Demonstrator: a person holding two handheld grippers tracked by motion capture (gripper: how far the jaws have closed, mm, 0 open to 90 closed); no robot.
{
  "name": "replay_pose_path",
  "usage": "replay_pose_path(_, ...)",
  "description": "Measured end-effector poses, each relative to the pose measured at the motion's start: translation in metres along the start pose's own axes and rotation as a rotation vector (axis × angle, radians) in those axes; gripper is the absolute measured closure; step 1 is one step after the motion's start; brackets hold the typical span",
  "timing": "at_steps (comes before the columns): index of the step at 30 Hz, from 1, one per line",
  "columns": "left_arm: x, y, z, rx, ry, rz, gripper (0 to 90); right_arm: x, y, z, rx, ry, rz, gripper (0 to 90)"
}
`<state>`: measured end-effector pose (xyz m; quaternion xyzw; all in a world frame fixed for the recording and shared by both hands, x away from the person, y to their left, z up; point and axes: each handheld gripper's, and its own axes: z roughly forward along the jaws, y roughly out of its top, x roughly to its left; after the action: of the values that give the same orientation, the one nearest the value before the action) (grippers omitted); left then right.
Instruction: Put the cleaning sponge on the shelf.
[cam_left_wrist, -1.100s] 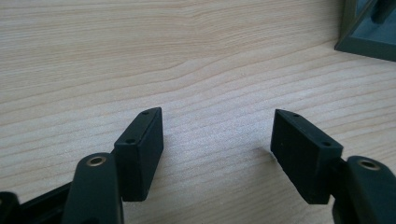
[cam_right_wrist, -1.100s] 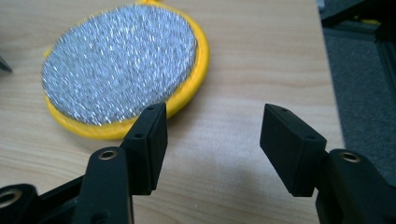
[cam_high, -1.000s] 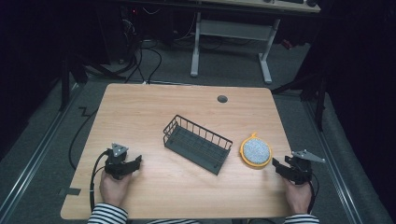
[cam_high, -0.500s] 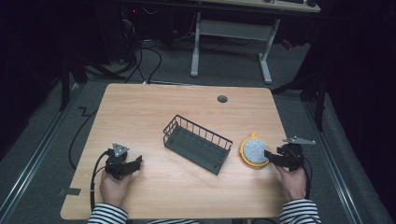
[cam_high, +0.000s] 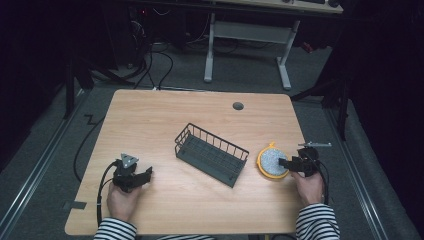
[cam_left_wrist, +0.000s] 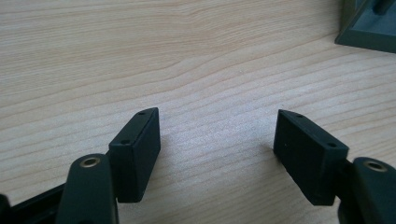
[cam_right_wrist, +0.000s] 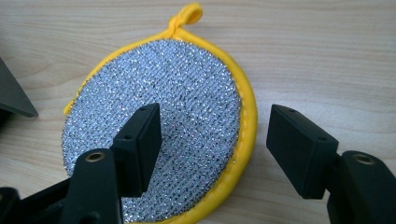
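Fingers on my right gripper (cam_right_wrist: 212, 140) are spread wide, straddling the yellow-rimmed scrubber pad's (cam_right_wrist: 187, 121) near edge on the counter (cam_high: 150, 115), beside the wire basket (cam_high: 212, 152). Looks like the pickup step; next I'd lower and pinch the rim. Left gripper (cam_left_wrist: 217, 149) sits released, holding nothing.

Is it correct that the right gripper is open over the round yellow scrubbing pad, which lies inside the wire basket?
Not quite. The right gripper is open over the round yellow scrubbing pad, but the pad lies on the table beside the wire basket, as the high view shows.
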<state>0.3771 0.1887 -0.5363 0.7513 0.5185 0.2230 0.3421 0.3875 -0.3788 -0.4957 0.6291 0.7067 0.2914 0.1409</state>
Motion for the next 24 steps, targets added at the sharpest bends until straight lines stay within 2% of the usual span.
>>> replay_pose_path(7,0.0,0.0,0.0,-0.001,-0.002,0.0,31.8,-0.003,0.001,0.006,0.042,0.035,0.008,45.9)
replay_pose_path(10,0.001,0.0,0.0,0.0,-0.006,-0.001,31.8,-0.004,0.001,0.007,0.057,0.06,0.01,55.4)
replay_pose_path(11,0.001,0.0,0.0,-0.002,-0.008,-0.005,31.9,-0.004,0.001,0.007,0.055,0.065,0.0,59.4)
replay_pose_path(12,0.001,0.0,0.0,-0.004,-0.011,-0.01,31.9,0.001,0.002,0.005,0.047,0.047,-0.045,67.7)
replay_pose_path(13,0.001,0.0,0.0,-0.002,-0.012,-0.01,31.9,0.001,0.002,0.005,0.047,0.047,-0.045,67.7)
replay_pose_path(14,0.001,0.0,0.0,-0.004,-0.011,-0.01,31.8,0.006,0.003,0.005,0.049,0.037,-0.072,74.6)
replay_pose_path(16,0.001,0.0,0.0,-0.004,-0.011,-0.009,31.8,0.008,0.003,0.005,0.054,0.039,-0.08,75.9)
replay_pose_path(19,0.002,0.0,0.0,-0.003,-0.019,-0.012,31.6,0.014,0.004,0.003,0.048,0.014,-0.117,78.3)
replay_pose_path(22,0.002,0.0,0.0,-0.006,-0.021,-0.011,31.6,0.017,0.005,0.001,0.045,0.017,-0.129,79.0)
replay_pose_path(24,0.001,0.0,0.001,-0.005,-0.02,-0.004,31.6,0.018,0.008,-0.006,0.009,0.038,-0.12,79.3)
